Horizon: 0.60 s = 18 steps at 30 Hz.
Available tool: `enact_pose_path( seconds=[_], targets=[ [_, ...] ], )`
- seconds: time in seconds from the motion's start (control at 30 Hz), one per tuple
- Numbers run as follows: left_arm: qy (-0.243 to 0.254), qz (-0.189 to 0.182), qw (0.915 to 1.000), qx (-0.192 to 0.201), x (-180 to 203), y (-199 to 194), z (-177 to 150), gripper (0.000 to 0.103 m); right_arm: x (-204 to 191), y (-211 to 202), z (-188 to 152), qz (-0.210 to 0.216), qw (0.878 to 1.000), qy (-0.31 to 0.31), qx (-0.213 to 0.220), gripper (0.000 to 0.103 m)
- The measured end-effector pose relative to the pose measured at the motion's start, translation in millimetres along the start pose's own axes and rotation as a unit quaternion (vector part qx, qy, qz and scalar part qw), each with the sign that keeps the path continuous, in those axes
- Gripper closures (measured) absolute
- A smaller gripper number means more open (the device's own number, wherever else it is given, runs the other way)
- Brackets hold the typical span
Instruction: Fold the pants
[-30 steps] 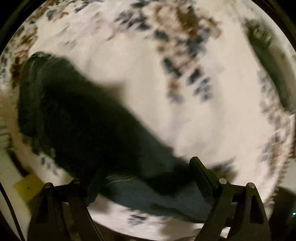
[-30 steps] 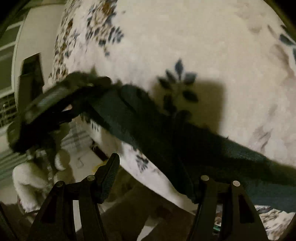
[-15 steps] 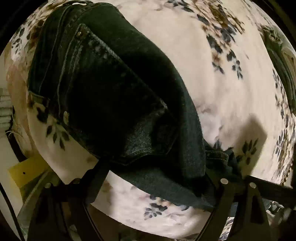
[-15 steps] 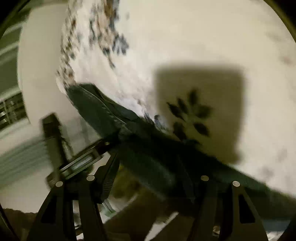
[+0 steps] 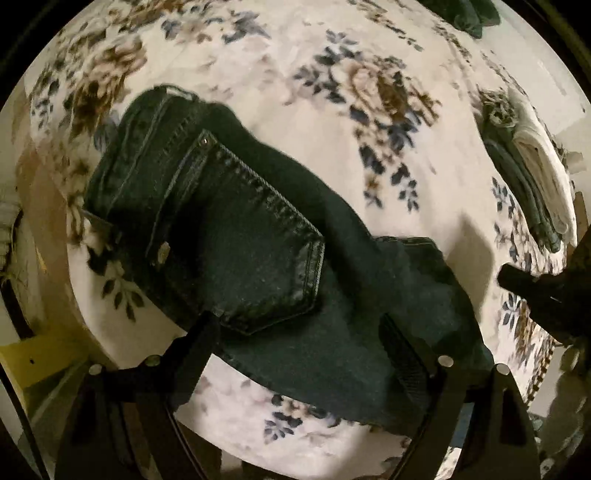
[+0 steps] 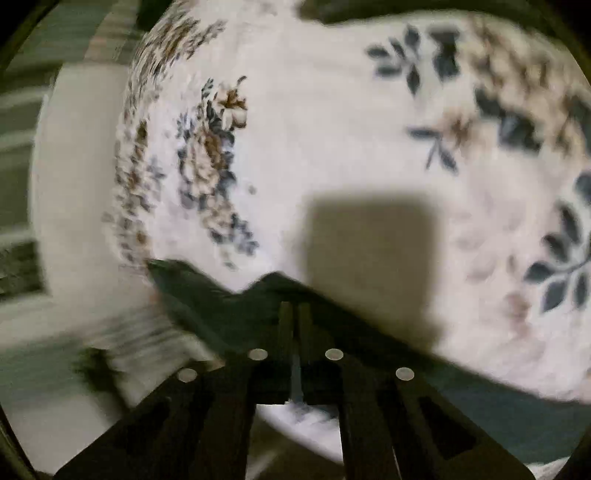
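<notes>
Dark denim pants (image 5: 258,240) lie folded on a floral bedspread (image 5: 332,110), back pocket up, waistband to the upper left. My left gripper (image 5: 301,339) hovers above them, open wide, one finger (image 5: 199,332) at the pocket's tip and the other over the leg, pinching nothing. In the right wrist view the pants (image 6: 221,302) run across the near edge of the bed. My right gripper (image 6: 293,310) is shut, and the denim edge bunches up at its tips. A dark shape at the left view's right edge looks like the right gripper (image 5: 535,295).
A stack of folded clothes (image 5: 535,184), green and white, sits at the right side of the bed. Another green garment (image 5: 461,14) lies at the far edge. A yellow object (image 5: 37,354) shows below the bed's left side. The bed edge (image 6: 295,413) runs just under my right fingers.
The right jaws went from wide open around the pants to shut, and that gripper swept along the bed. The left gripper rose, so more of the pants and bed shows.
</notes>
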<state>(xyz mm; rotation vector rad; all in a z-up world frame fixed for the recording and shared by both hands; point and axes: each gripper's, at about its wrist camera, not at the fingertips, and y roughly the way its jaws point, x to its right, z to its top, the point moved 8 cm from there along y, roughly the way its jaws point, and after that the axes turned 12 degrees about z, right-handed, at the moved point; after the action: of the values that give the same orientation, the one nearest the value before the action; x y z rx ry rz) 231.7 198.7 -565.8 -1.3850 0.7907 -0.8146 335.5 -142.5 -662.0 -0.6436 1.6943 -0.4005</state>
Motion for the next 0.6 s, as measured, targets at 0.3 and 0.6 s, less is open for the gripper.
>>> enact_pose_path(
  seconds=[0.3,0.6],
  targets=[
    [-0.016,0.040,0.9984,-0.035,-22.0,35.0,-6.0,0.015,-39.2,103.8,14.8,-0.020,0.994,-0.035,-0.098,0.022],
    [-0.018,0.050,0.9973,-0.052,-28.0,65.1,-5.2,0.015,-45.5,125.5,-23.3,-0.079,0.977,-0.114,-0.160,0.040]
  ],
)
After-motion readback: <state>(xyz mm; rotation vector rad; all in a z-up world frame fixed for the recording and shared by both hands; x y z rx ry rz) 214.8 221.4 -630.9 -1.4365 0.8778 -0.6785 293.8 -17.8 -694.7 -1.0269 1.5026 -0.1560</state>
